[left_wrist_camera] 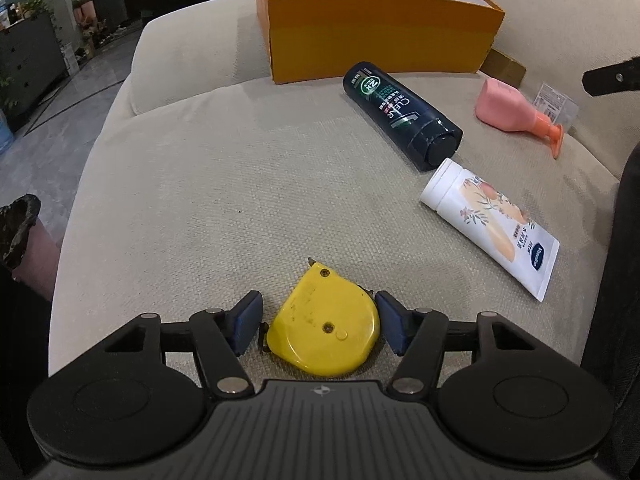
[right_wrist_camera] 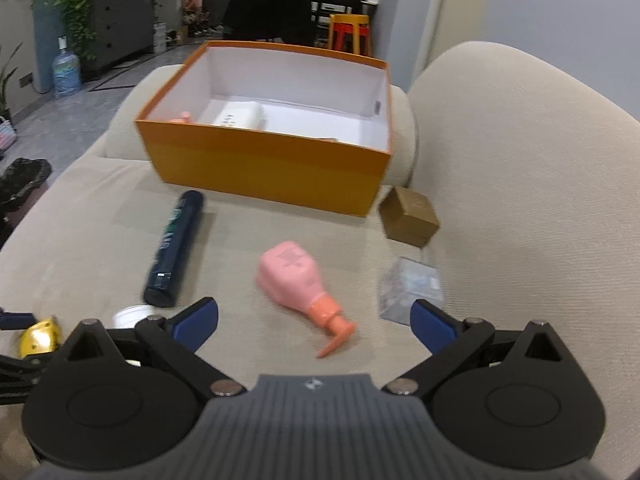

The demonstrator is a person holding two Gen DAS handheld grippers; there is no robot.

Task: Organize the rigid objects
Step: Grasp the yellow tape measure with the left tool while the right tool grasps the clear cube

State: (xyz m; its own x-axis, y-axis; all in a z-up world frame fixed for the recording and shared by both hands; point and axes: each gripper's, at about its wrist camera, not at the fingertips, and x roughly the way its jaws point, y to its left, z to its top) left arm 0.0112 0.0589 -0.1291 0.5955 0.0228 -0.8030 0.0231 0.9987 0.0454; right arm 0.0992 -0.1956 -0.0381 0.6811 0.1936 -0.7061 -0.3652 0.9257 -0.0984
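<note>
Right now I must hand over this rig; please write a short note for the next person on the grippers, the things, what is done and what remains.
Left gripper: jaws around the yellow tape measure on the sofa cushion, grip not confirmed.
Right gripper: open, empty, above the pink pump bottle.
Done: orange box already holds a few items.
Left: tape measure, dark shampoo bottle, white tube, pink bottle, small brown box, clear packet.

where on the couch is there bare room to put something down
Free: the wide cushion stretch between the yellow tape measure, the orange box and the black bottle. Crowded: the far side, where black bottle, white tube and pink pump bottle lie close together.
</note>
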